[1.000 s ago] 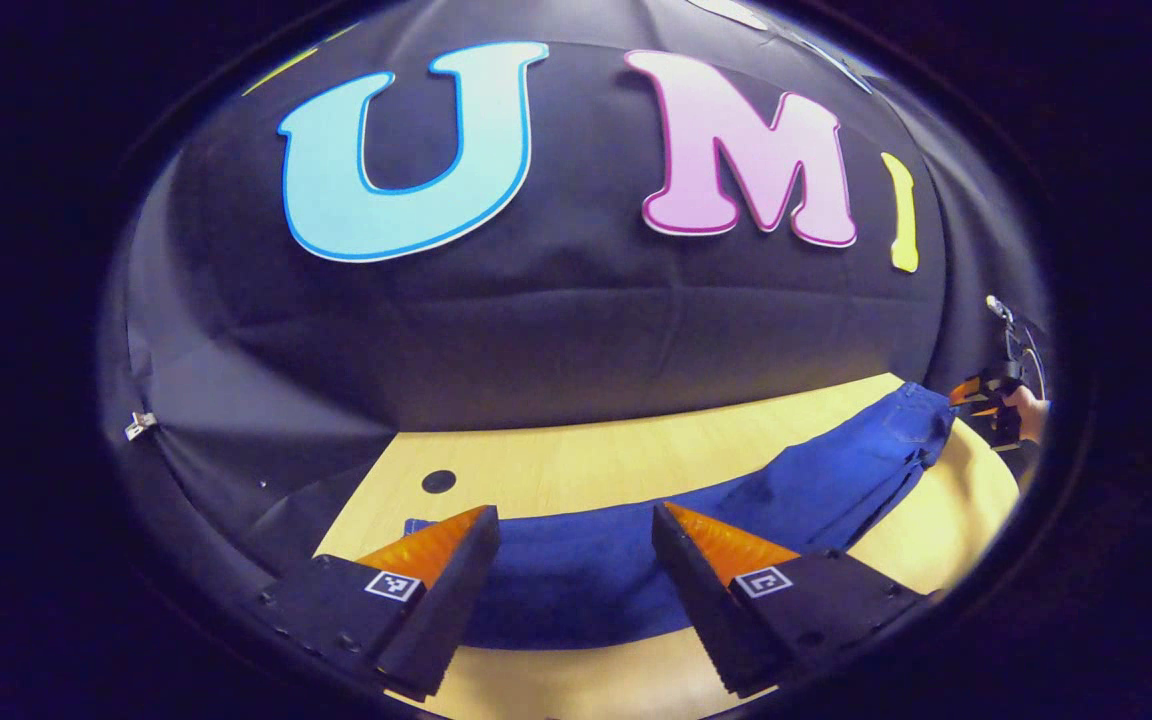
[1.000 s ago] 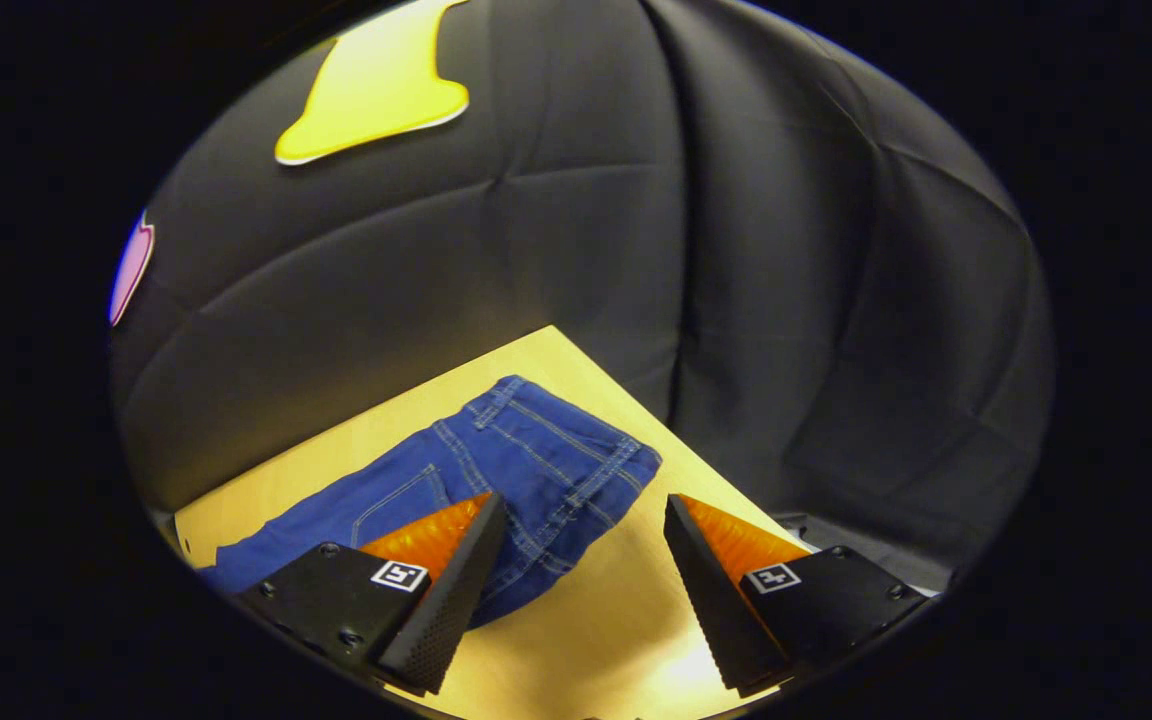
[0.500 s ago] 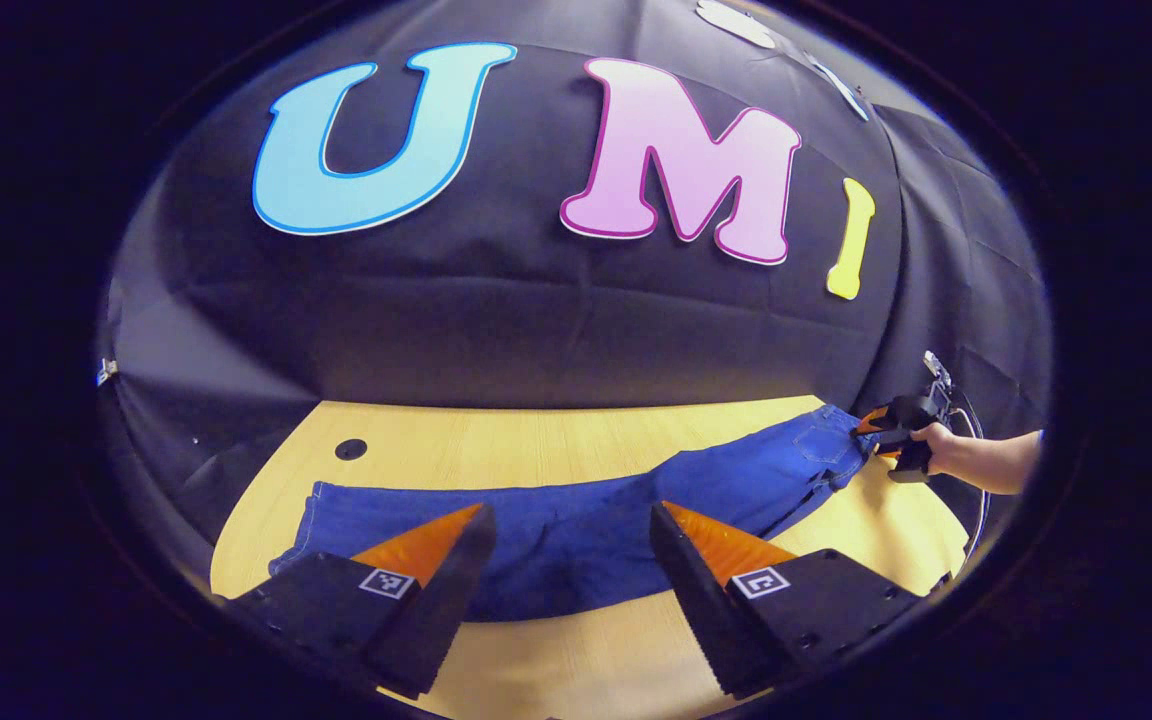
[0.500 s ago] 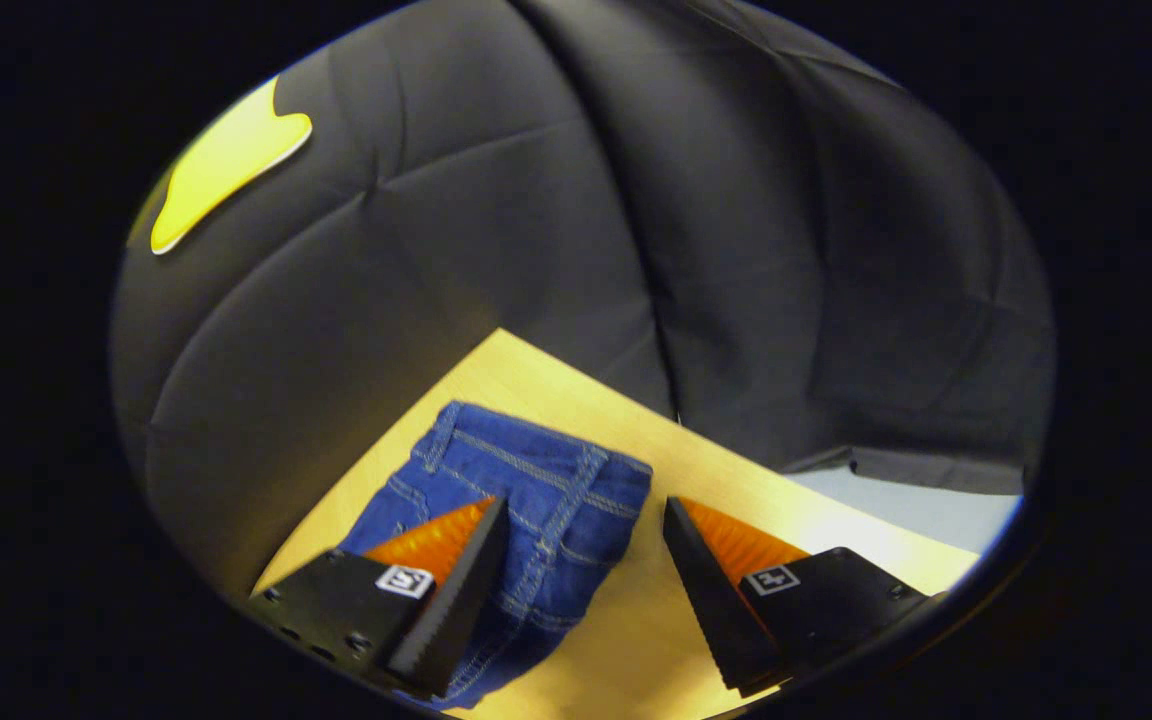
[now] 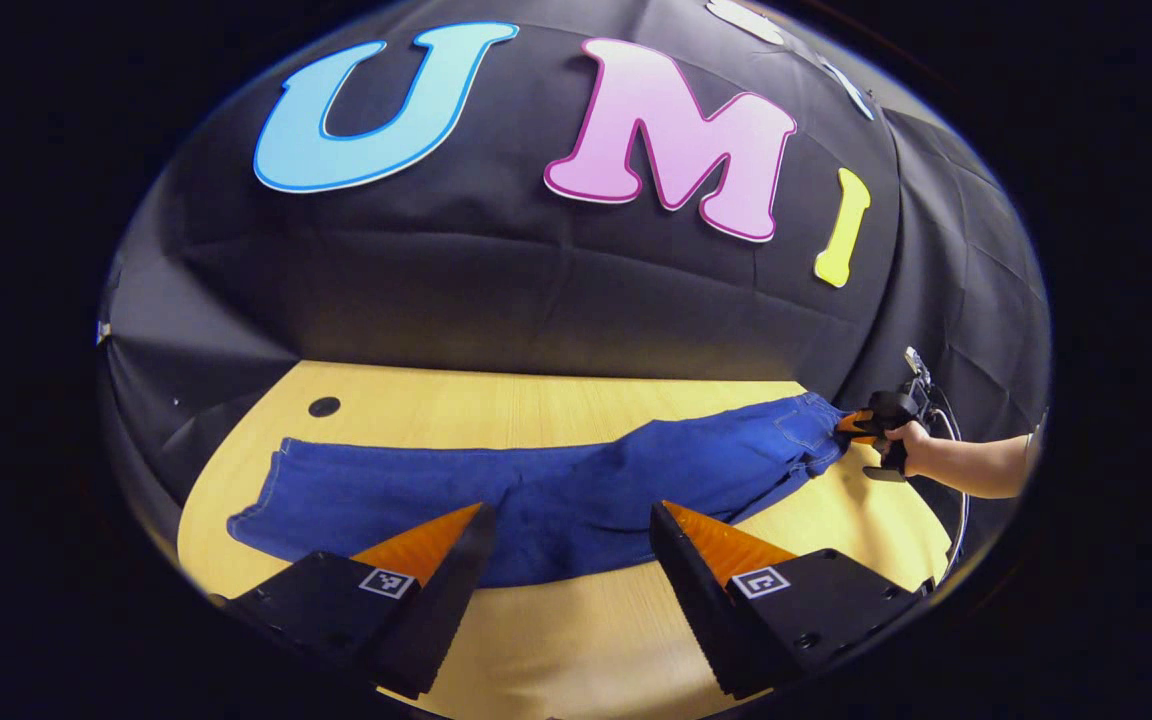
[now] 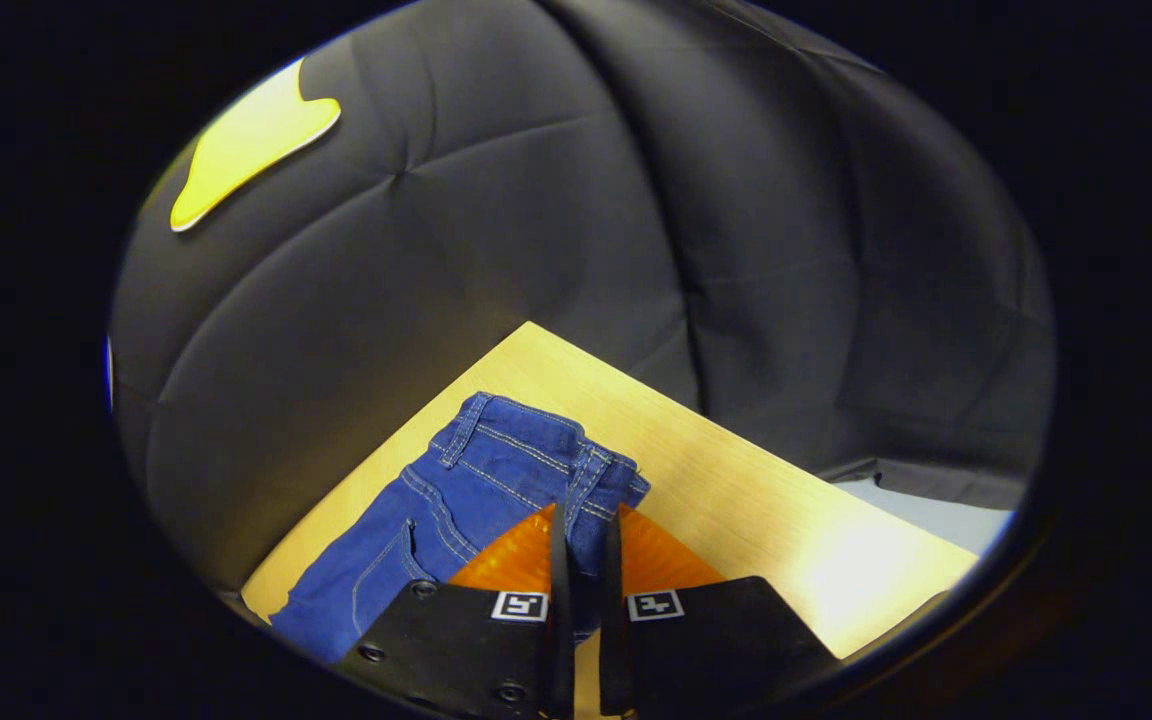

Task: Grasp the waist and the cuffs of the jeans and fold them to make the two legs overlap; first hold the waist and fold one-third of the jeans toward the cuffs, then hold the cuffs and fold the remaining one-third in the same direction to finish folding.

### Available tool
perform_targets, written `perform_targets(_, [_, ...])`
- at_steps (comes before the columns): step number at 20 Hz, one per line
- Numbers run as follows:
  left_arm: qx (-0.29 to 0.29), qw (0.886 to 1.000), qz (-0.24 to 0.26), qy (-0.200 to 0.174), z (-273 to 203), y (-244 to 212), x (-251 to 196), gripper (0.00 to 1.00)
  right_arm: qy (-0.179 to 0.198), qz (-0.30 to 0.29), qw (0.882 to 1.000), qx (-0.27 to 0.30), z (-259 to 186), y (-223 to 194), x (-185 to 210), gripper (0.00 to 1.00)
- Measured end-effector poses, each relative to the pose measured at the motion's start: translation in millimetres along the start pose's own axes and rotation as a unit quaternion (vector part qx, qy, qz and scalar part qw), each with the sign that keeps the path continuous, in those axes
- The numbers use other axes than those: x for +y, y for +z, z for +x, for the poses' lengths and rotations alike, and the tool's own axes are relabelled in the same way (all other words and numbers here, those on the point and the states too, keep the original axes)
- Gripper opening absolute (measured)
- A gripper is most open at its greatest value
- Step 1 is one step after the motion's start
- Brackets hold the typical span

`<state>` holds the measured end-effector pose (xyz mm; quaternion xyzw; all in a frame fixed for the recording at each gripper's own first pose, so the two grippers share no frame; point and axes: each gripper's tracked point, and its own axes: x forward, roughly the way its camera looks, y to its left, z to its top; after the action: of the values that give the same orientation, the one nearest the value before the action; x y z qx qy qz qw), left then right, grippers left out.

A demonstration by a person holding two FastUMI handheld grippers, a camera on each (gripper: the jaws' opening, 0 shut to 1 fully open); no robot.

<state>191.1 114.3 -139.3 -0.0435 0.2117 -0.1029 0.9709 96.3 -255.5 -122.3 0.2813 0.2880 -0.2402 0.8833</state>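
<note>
Denim at the jeans' waist (image 6: pixel 536 450) sits pinched in the right gripper (image 6: pixel 584 560), but the left gripper (image 5: pixel 566 545), jaws spread beside the cuffs (image 5: pixel 271 495), holds nothing, so a lift now risks dragging the legs askew.

The blue jeans (image 5: pixel 536 490) lie flat and long across the wooden table (image 5: pixel 586 640). The left gripper (image 5: pixel 568 545) is wide open above their near edge. At the table's right end, the right gripper (image 5: pixel 851 425), held by a hand (image 5: pixel 908 448), touches the waist (image 5: pixel 811 430).
</note>
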Motion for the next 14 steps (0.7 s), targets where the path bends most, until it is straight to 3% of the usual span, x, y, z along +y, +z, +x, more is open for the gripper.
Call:
perform_targets(3, [-0.003, 1.000, -0.001, -0.002, -0.6, -0.5, -2.5, 0.99, 0.011, -0.046, 0.997, -0.055, -23.5, 26.6, 19.9, 0.14])
perform_targets(7, [-0.021, 1.000, -0.013, 0.003, -11.3, 5.7, 2.8, 0.99, 0.063, -0.093, 0.984, -0.139, -79.6, 67.0, 77.5, 0.13])
perform_targets(9, [-0.024, 1.000, -0.014, 0.007, -18.7, 1.4, 8.8, 0.96, 0.097, -0.118, 0.973, -0.170, -117.5, 69.3, 88.3, 0.13])
perform_targets(14, [-0.027, 0.999, -0.030, 0.011, -36.4, -14.1, 24.2, 0.96, 0.186, -0.188, 0.941, -0.210, -145.7, 50.9, 97.4, 0.13])
